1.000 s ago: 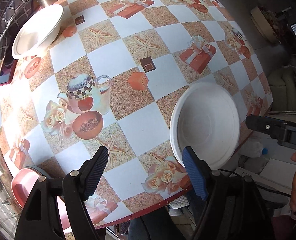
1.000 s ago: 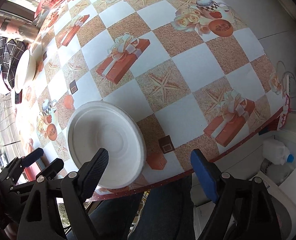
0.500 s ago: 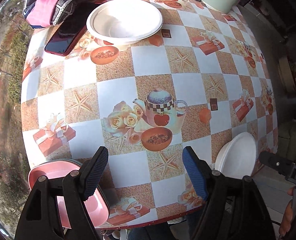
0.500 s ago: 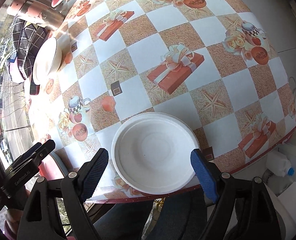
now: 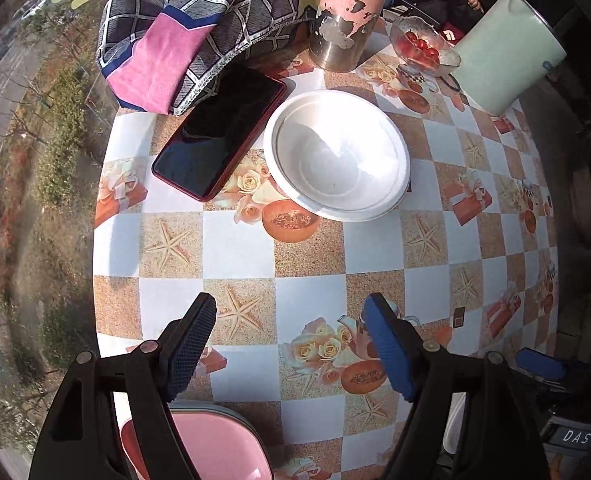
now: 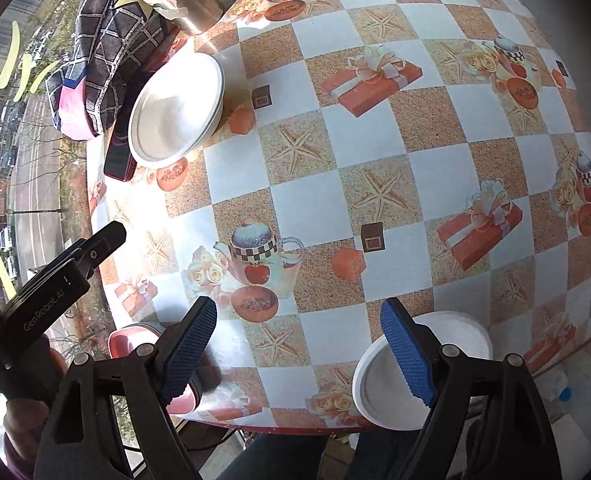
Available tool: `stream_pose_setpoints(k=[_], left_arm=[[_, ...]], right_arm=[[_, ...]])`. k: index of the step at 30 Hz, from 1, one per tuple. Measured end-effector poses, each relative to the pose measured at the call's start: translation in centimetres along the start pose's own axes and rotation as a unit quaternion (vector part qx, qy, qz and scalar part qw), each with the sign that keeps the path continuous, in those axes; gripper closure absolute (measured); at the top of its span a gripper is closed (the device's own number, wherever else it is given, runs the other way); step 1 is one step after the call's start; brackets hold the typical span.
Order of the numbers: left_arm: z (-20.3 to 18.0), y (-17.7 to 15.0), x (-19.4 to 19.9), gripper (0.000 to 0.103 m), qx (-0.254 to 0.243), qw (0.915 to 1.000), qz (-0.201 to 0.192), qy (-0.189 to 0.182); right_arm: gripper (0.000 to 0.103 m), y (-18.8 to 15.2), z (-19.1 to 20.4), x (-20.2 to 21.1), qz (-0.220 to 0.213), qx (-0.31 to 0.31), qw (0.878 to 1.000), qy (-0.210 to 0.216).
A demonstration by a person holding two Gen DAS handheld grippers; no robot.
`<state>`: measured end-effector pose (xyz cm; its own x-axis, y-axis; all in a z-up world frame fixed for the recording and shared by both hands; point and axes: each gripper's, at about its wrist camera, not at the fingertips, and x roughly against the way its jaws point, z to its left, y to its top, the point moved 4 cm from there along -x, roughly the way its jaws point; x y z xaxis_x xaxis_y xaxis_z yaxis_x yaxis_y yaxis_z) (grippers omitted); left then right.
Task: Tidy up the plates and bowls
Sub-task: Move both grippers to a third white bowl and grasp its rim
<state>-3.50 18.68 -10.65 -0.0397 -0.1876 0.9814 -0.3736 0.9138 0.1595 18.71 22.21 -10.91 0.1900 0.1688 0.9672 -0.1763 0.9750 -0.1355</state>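
Two hand-held grippers above a round table [image 5: 315,248] covered with a checked cloth printed with starfish, gift boxes and teapots. The left gripper [image 5: 291,344] points down at the cloth with its jaws spread wide and nothing between them; beneath its fingers lies only printed cloth. The right gripper [image 6: 299,348] is likewise spread and empty, and its blue finger [image 6: 407,356] overlaps, in this view, a white plate [image 6: 463,336] that sits at the near edge of the table; whether finger and plate touch cannot be told. A white bowl [image 5: 335,156] stands upright on the far side of the table, well apart from both grippers, just beside a dark phone [image 5: 219,140] in a red case whose far end lies under a folded checked cloth [image 5: 199,32] with a pink panel. Behind the bowl stands a metal cylinder [image 5: 347,12] with flaking pink paint, then a glass bowl of red fruit [image 5: 423,48] and a pale green container [image 5: 503,48]. A pink dish [image 5: 215,444] lies at the near edge, partly hidden by the left gripper's frame. The right wrist view shows the left gripper's body held in a hand [image 6: 23,404].
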Motion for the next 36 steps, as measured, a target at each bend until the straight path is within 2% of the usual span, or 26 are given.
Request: stream_pose_setpoints(k=[5, 9, 14, 18, 24, 33, 36], left_arm=[[1.0, 2.8, -0.6, 0.024, -0.004, 0.9996, -0.014, 0.023], [1.4, 4.8, -1.6, 0.024, -0.011, 0.9994, -0.019, 0.027], [0.9, 6.8, -3.1, 0.024, -0.040, 0.9980, -0.024, 0.042], [0.7, 8.6, -4.6, 0.024, -0.051, 0.9964, -0.024, 0.062], [0.3, 11.3, -6.9, 0.024, -0.057, 0.9959, -0.024, 0.066], [-0.2, 11.8, -10.4, 0.024, -0.090, 0.9939, 0.015, 0.062], [-0.5, 11.6, -11.2, 0.030, -0.085, 0.9947, 0.038, 0.044]], right_arm=[[0.018, 2.0, 1.3, -1.1, 0.004, 0.006, 1.000, -0.011], [0.018, 4.1, 2.0, -1.9, 0.000, 0.001, 1.000, -0.017], [0.018, 6.9, 3.1, -3.1, -0.010, 0.008, 1.000, -0.028], [0.018, 9.2, 3.5, -4.1, -0.022, -0.013, 0.999, -0.024], [0.018, 12.2, 3.7, -5.4, -0.044, -0.043, 0.998, -0.019], [0.018, 15.1, 4.4, -8.2, -0.044, -0.029, 0.998, -0.020], [0.028, 15.4, 4.4, -9.2, -0.029, -0.030, 0.999, -0.012]])
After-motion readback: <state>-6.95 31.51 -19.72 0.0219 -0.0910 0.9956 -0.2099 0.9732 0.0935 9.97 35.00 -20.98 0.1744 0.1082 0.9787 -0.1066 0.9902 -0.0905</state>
